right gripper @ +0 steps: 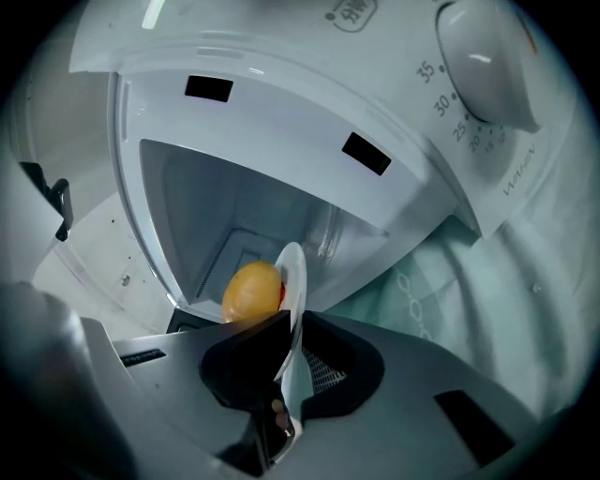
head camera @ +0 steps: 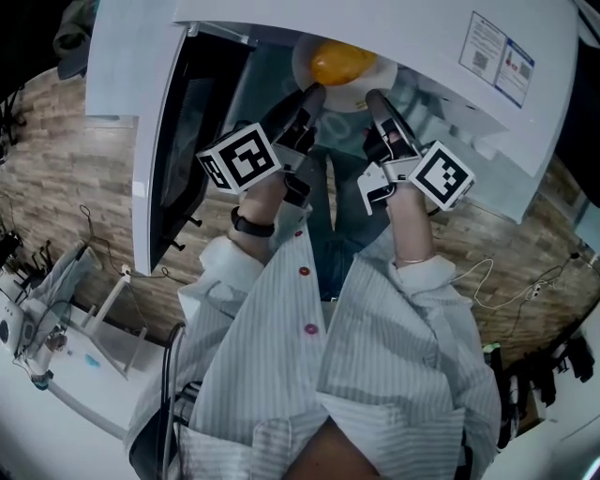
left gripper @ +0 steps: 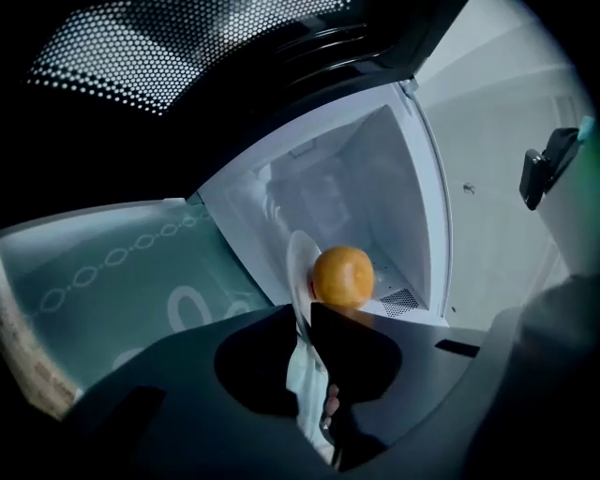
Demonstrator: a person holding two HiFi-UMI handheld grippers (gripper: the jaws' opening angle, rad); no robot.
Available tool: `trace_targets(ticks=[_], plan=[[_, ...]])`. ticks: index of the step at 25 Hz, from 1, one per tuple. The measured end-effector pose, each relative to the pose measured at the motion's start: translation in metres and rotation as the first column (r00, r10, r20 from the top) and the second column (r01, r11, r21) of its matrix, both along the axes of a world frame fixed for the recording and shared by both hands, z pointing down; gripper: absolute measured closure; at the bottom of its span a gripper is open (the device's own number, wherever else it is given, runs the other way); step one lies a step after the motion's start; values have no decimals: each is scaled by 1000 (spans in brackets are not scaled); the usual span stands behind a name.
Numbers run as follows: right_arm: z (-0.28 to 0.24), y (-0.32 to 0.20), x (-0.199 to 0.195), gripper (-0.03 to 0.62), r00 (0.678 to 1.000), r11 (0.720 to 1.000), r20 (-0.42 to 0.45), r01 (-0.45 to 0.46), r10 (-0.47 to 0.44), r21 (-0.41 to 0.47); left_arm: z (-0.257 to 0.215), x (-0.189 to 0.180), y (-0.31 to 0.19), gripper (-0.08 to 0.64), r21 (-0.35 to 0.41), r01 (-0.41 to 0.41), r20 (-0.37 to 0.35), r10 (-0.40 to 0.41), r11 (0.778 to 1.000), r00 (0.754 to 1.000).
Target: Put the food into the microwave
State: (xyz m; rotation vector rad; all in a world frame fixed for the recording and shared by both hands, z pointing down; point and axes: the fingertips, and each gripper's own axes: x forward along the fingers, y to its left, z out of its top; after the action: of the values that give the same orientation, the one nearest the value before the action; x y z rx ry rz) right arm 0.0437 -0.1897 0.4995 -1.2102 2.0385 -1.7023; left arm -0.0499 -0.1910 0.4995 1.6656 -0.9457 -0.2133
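Food (head camera: 340, 64), a round orange piece, rides near the middle of a white plate (head camera: 382, 77) held at the open mouth of a white microwave (head camera: 394, 23) in the head view, its door (head camera: 178, 141) swung wide to the left. The left gripper (head camera: 314, 96) pinches the plate's left edge and the right gripper (head camera: 375, 99) its right edge, both reaching out from striped sleeves (head camera: 412, 281). In the left gripper view, the left gripper (left gripper: 302, 317) has its jaws drawn almost together, with only the thin rim of the plate (left gripper: 300, 258) clamped between them; the food (left gripper: 343, 276) sits just beyond the jaw tips, in front of the pale cavity (left gripper: 375, 187), with the door's perforated screen (left gripper: 141, 66) overhead and a patterned teal cloth (left gripper: 94, 281) to one side. In the right gripper view, the right gripper (right gripper: 291, 323) likewise bites the opposite rim of the plate (right gripper: 294, 267), jaws nearly closed on it, the food (right gripper: 251, 291) against the plate's face at the cavity's (right gripper: 225, 216) front edge, below the timer dial (right gripper: 487, 56). Whether the plate touches the cavity floor cannot be told.
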Motion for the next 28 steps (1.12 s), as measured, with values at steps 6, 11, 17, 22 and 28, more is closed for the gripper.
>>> trace_targets(ticks=[6, 11, 17, 22, 28], plan=[[2, -14, -2, 545, 999, 999, -16, -29, 30, 24, 4, -1, -14, 517, 15, -10, 41, 10, 1000, 999], [9, -21, -2, 531, 997, 998, -57, -57, 58, 15, 5, 1, -24, 516, 24, -16, 60, 14, 1000, 998], [13, -28, 2, 514, 981, 998, -185, -53, 58, 36, 8, -3, -33, 508, 36, -16, 121, 12, 999, 993], [6, -41, 1, 500, 959, 995, -282, -10, 38, 100, 4, -1, -44, 495, 69, -33, 166, 21, 997, 986], [4, -50, 3, 485, 928, 988, -370, 8, 49, 152, 2, 1, -53, 474, 114, -78, 284, 42, 990, 958]])
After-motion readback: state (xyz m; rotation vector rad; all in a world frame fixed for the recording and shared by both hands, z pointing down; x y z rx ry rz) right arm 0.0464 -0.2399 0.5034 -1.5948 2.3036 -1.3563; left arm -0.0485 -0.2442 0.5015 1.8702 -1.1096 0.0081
